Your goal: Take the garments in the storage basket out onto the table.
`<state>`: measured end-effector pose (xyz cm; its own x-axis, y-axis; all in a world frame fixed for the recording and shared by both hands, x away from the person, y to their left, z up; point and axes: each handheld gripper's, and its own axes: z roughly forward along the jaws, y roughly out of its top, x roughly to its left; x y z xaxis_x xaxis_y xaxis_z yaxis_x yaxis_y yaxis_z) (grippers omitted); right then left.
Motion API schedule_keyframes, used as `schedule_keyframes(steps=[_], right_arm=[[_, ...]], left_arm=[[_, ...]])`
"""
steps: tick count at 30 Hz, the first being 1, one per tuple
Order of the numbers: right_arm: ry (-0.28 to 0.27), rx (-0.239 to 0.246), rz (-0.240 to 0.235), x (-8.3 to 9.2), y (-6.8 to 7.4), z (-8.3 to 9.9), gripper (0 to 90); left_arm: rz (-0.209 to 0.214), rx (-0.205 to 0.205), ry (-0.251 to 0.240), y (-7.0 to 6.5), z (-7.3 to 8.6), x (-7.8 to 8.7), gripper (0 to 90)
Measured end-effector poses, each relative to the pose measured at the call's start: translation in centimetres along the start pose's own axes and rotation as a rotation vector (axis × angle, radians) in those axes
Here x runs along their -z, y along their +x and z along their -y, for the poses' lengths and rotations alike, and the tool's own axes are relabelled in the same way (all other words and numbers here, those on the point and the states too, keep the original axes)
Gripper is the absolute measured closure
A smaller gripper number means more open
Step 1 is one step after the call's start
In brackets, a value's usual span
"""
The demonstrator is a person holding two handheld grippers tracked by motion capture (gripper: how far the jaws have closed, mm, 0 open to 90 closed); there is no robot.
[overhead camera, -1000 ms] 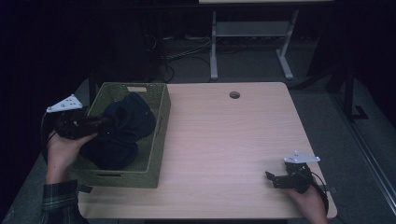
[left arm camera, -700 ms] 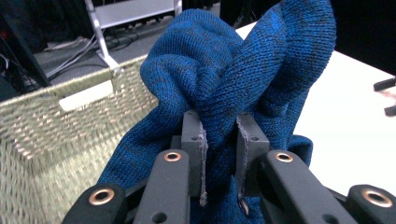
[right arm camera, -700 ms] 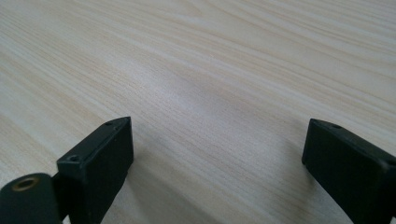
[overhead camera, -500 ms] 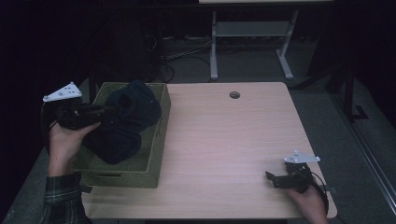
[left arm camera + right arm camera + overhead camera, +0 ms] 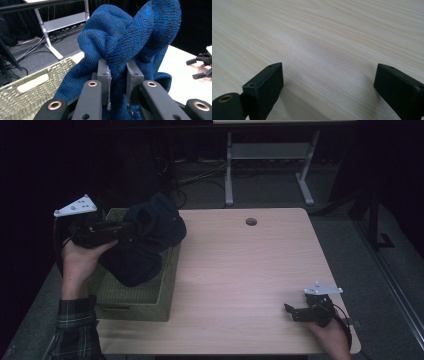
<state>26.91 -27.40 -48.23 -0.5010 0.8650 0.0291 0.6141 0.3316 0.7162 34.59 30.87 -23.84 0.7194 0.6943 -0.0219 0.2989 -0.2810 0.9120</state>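
The left hand-held gripper [image 5: 117,75] is clamped on a bunched fold of the blue sweater [image 5: 130,37], pinching the knit between its two pads so the cloth hangs from one firm hold and can be drawn out of the basket [image 5: 150,300]. In the high view the sweater [image 5: 145,240] is at about 9 o'clock on the tabletop [image 5: 240,280], raised above the basket's far rim with its lower part trailing inside. The right hand-held gripper [image 5: 295,312] rests at about 4 o'clock near the tabletop's front edge, its jaws apart with nothing between them, probably waiting to take a second hold. Compared with a second ago, the left hand-held gripper has lifted and the sweater, then lying mostly in the basket, now bulges over its rim.
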Motion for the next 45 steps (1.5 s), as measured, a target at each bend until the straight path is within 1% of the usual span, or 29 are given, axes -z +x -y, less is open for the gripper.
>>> schedule_keyframes(steps=[11,12,14,21,26,33,40,45], right_arm=[[0.0,0.0,0.0,0.0,0.0,0.0,8.5],[0.0,0.0,0.0,0.0,0.0,0.0,8.5],[0.0,0.0,0.0,0.0,0.0,0.0,8.5],[0.0,0.0,0.0,0.0,0.0,0.0,8.5],[0.0,0.0,0.0,0.0,0.0,0.0,8.5],[0.0,0.0,0.0,0.0,0.0,0.0,8.5],[0.0,-0.001,0.0,0.0,0.0,0.0,8.5],[0.001,0.0,0.001,0.0,0.0,0.0,8.5]], left_arm=[[0.037,-0.031,-0.017,-1.6,-1.9,-1.8,76.8],[0.04,-0.039,-0.014,-1.7,-2.0,-1.9,76.8],[0.048,-0.035,-0.021,-2.0,-2.3,-2.3,76.8],[0.073,-0.044,-0.031,-3.2,-3.2,-3.8,76.8],[0.097,-0.058,-0.034,-4.3,-3.9,-5.1,76.8],[0.13,-0.063,-0.036,-6.1,-4.6,-7.2,76.8],[0.181,-0.078,-0.029,-8.2,-5.1,-9.7,76.8],[0.224,-0.08,-0.024,-9.7,-5.0,-11.4,76.8]])
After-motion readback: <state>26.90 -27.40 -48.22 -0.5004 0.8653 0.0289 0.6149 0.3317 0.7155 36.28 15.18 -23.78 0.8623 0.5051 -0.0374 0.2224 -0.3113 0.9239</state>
